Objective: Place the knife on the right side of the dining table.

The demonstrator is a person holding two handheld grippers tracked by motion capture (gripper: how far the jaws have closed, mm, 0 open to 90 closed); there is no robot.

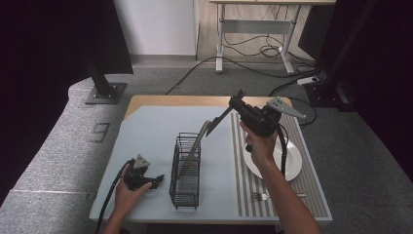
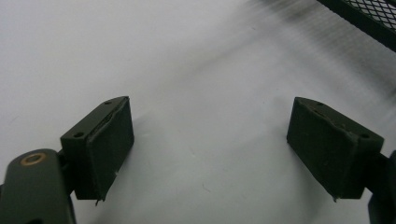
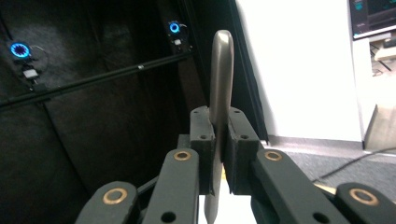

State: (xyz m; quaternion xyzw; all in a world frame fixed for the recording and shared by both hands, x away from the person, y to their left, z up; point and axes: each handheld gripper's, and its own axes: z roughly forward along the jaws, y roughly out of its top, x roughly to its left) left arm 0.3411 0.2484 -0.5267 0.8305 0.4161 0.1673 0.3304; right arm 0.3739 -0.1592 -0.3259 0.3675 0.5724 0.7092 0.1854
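One knife (image 3: 220, 93) is clamped flat between the pads of the right gripper (image 3: 219, 140), held up in the air above the wire basket (image 1: 186, 170), its lower end seemingly at or just above the basket's top rim (contact cannot be told). Left gripper (image 2: 210, 140) is rested on the table (image 1: 151, 131) beside the basket, jaws apart and empty. For a clean drop, the knife should be tipped more upright and lowered tip-first inside the basket walls before the grip is released.

Table (image 1: 151, 131) carries rack (image 1: 185, 170), striped mat (image 1: 311, 195).
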